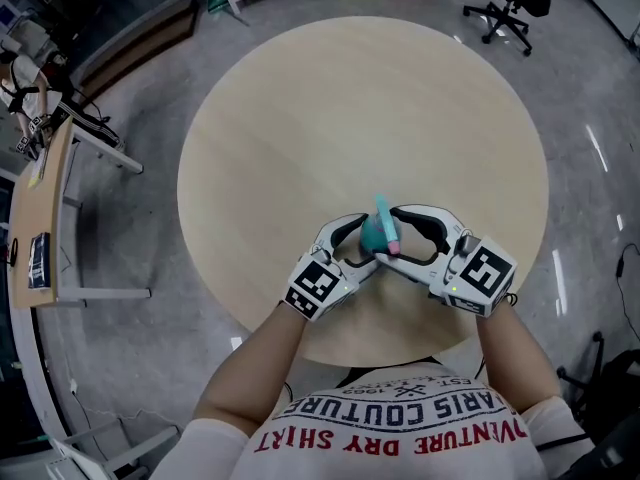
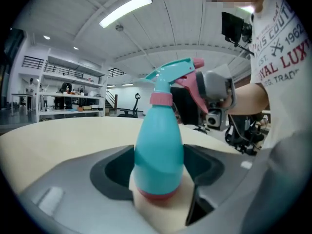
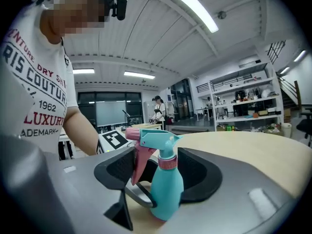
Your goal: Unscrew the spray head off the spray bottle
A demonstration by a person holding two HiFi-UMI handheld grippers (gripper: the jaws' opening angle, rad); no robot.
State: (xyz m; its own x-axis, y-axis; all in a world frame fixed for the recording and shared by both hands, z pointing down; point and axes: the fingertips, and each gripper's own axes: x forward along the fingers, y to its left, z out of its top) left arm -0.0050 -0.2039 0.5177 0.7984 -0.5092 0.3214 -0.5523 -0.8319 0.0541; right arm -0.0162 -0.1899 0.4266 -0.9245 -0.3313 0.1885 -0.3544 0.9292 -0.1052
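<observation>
One teal plastic spray bottle (image 1: 378, 226) stands upright on its pink base near the person-side edge of the round pale wooden surface (image 1: 360, 98). Two claws meet around it. The left claw (image 2: 158, 157) clamps the bottle's lower body, both jaws pressed to its sides. The right claw (image 3: 158, 162) is closed on the single teal spray head with pink trigger and nozzle (image 3: 153, 140), the trigger against one jaw and the pink collar right at the other. Most of the surface spreads wide beyond the bottle toward its far rim. The near rim lies just behind both claws.
</observation>
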